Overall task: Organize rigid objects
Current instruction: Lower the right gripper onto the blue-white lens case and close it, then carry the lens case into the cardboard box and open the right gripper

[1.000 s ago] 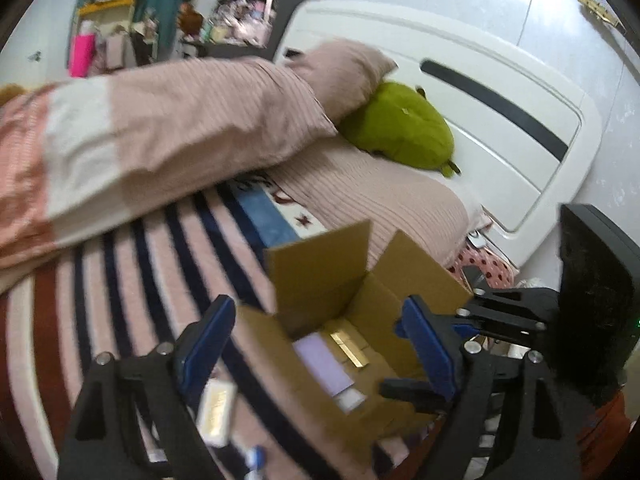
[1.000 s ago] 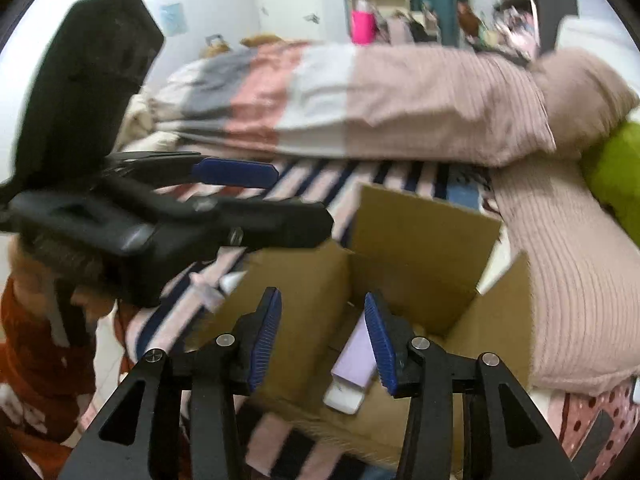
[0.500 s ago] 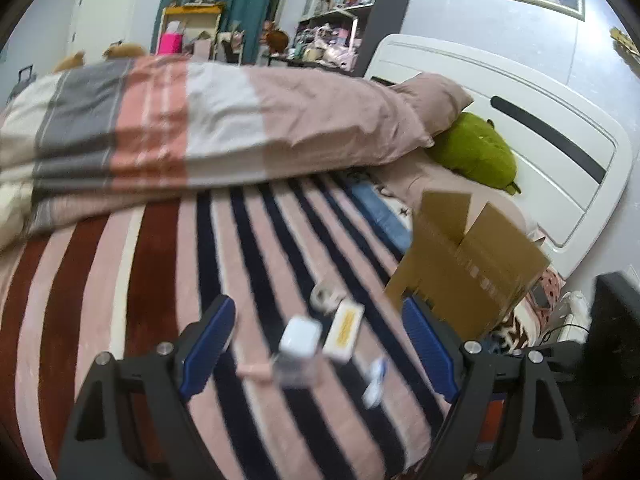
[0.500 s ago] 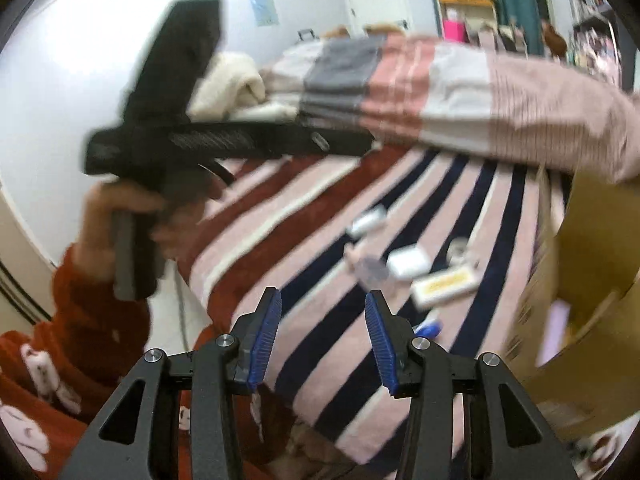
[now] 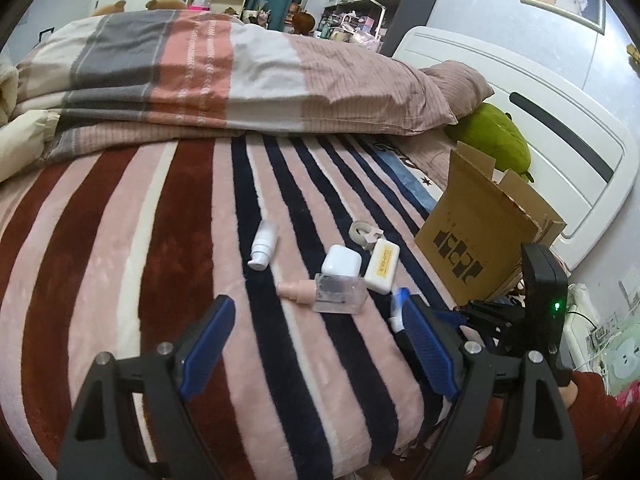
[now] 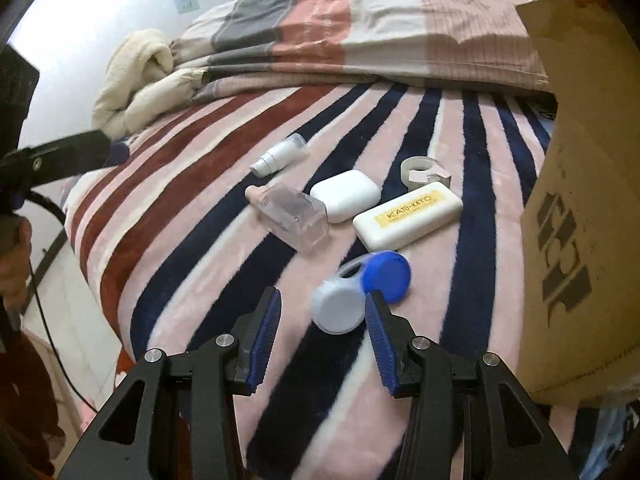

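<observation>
Several small items lie on the striped blanket point(image 6: 192, 208): a white pump bottle point(image 6: 280, 156), a white earbud case point(image 6: 345, 195), a clear bottle with a pink cap point(image 6: 294, 216), a white KATO-KATO case point(image 6: 408, 216), a tape roll point(image 6: 422, 172) and a blue-and-white lens case point(image 6: 386, 276). My right gripper point(image 6: 323, 296) is open and low over the blanket, with the lens case just beyond its tips and not touched. My left gripper point(image 5: 316, 302) is open wide, hovering short of the clear bottle point(image 5: 340, 294). The cardboard box point(image 5: 480, 240) stands open to the right.
A folded striped duvet point(image 5: 240, 72) lies across the far side of the bed. A green plush point(image 5: 496, 140) and a white headboard point(image 5: 568, 148) are behind the box. The bed's front edge is right under both grippers. A hand point(image 6: 16, 256) holds the left gripper.
Both views have swung away from the open box to the loose items on the blanket. Both grippers have come down closer to the blanket. Neither jaw gap has changed.
</observation>
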A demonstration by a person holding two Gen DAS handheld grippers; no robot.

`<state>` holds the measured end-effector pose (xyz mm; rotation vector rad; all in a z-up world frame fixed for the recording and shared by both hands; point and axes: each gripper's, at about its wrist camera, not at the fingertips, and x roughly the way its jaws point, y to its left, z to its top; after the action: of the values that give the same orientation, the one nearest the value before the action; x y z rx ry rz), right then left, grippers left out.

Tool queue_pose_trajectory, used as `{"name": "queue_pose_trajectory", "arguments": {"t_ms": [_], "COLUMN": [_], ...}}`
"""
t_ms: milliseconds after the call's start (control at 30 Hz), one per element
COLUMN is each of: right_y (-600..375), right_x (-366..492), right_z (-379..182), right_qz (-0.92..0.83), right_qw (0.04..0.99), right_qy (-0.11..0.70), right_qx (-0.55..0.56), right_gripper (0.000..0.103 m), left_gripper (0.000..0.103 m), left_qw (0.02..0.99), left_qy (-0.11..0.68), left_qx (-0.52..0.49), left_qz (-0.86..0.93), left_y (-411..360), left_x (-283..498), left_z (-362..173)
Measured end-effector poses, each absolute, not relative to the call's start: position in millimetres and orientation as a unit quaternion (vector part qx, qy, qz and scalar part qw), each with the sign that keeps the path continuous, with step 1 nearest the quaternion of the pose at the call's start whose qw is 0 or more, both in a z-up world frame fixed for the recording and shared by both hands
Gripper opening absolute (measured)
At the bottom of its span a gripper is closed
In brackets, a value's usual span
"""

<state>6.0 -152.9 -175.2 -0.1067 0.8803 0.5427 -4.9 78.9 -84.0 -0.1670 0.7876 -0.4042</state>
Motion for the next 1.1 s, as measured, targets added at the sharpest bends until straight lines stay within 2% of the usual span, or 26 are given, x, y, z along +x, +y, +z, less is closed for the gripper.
{"name": "queue_pose_trajectory", "arguments": {"t_ms": [33,100,133,167,367,400,433,533,833,900,1033,1067,1100], "right_y": [-150.1,-150.1,-151.1,-151.4,-138.7,-139.6,-141.0,-142.3,-127.0,-129.8,-147.5,-157.7,-163.6], "right_x": [8.1,10.1,10.9,13.3,28.1,29.4,30.2,25.0,-6.4,-8.8,-8.2,-5.5,-1.9], "right_z": [-173.5,-174.7,-175.0,-176.2,-189.2,-191.0,-191.8,-183.8,-77.6,-55.4,-26.6,-21.9,-19.7], "right_qz": [0.250,0.228,0.227,0.233,0.262,0.274,0.284,0.282,0.381,0.386,0.367,0.360,0.354], "right_qw": [0.871,0.877,0.876,0.875,0.862,0.856,0.852,0.858,0.862,0.866,0.883,0.887,0.890], "right_qy": [0.418,0.416,0.418,0.417,0.403,0.409,0.414,0.400,0.303,0.283,0.253,0.251,0.251], "right_qx": [-0.061,-0.079,-0.080,-0.080,-0.161,-0.156,-0.149,-0.154,-0.144,-0.143,-0.147,-0.142,-0.140], "right_gripper": [0.040,0.049,0.067,0.077,0.076,0.074,0.059,0.059,0.059,0.059,0.059,0.059,0.059], "left_gripper": [0.083,0.083,0.083,0.083,0.083,0.083,0.083,0.083,0.081,0.063,0.039,0.027,0.024], "left_qw": [0.900,0.901,0.901,0.902,0.901,0.901,0.901,0.899,0.879,0.876,0.868,0.864,0.861], "left_qy": [0.380,0.379,0.379,0.379,0.385,0.386,0.387,0.390,0.390,0.386,0.375,0.373,0.370], "left_qx": [-0.081,-0.083,-0.083,-0.083,-0.072,-0.069,-0.068,-0.065,-0.072,-0.070,-0.054,-0.047,-0.036], "left_qz": [-0.195,-0.193,-0.192,-0.191,-0.187,-0.186,-0.186,-0.187,-0.264,-0.282,-0.320,-0.334,-0.347], "left_y": [79.7,81.3,82.0,82.2,78.1,76.6,76.1,72.4,29.2,16.3,-14.9,-25.4,-39.8], "left_x": [-4.9,-4.4,-4.3,-4.1,-5.3,-6.1,-6.3,-2.9,15.6,19.3,29.7,32.3,35.3], "left_z": [-83.6,-82.6,-82.2,-81.6,-78.6,-77.8,-77.2,-74.3,-44.6,-32.4,-9.8,-4.9,0.5]}}
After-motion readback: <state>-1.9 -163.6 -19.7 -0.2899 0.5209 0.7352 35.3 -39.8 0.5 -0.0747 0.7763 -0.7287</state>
